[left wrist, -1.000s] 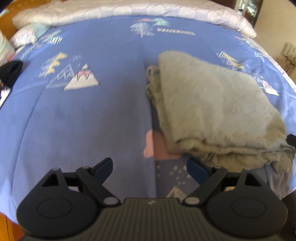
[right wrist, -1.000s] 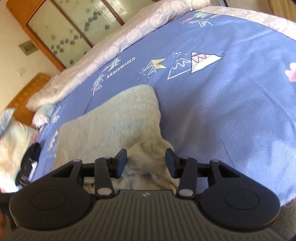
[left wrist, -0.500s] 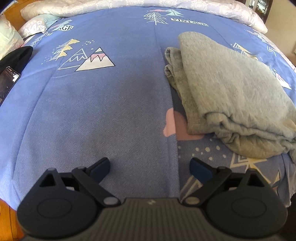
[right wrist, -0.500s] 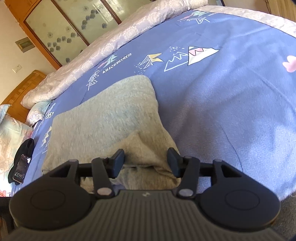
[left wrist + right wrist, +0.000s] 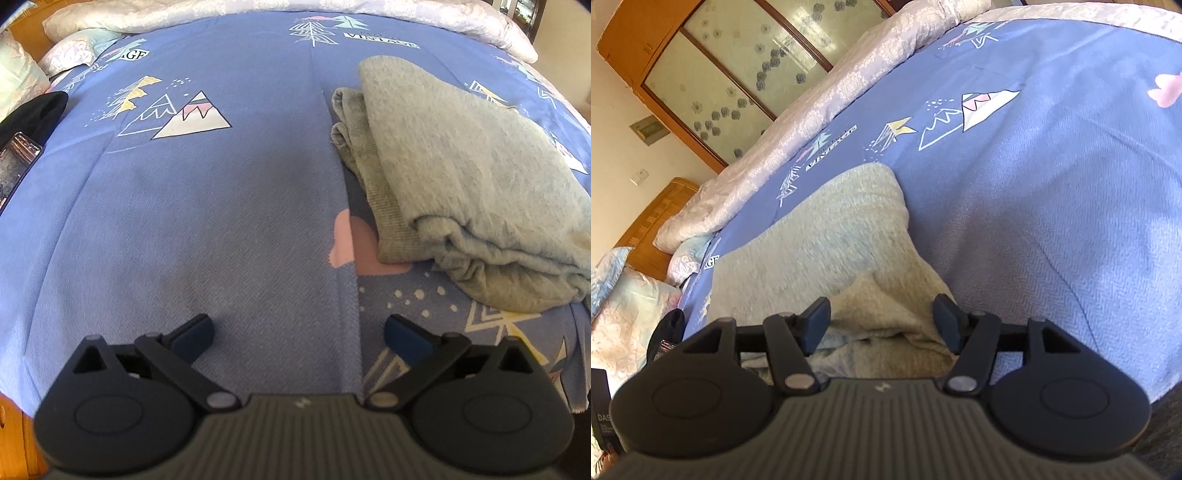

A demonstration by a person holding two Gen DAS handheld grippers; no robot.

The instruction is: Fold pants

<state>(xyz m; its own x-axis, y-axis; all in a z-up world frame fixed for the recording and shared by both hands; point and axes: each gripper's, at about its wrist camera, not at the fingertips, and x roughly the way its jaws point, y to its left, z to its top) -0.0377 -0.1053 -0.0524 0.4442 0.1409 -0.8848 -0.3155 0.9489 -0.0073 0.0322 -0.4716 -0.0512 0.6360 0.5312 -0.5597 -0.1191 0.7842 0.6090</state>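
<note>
Pants [image 5: 469, 184] lie folded in a grey stack on bed [image 5: 221, 229], right of L gripper [image 5: 299, 332]. L jaws have just been opening, now wide over bare cover, nothing between. R gripper [image 5: 882, 317] jaws have just been opening above near edge of stack, pads clear of cloth. Fold looks done; lift straight off w/o snagging the top layer.

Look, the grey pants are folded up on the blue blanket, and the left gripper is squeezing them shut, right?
Not quite. The grey pants do lie folded on the blue blanket, but the left gripper isn't squeezing them. The left wrist view shows its jaws wide open over bare blanket, with the pants off to one side, untouched. They have just been opening.
</note>
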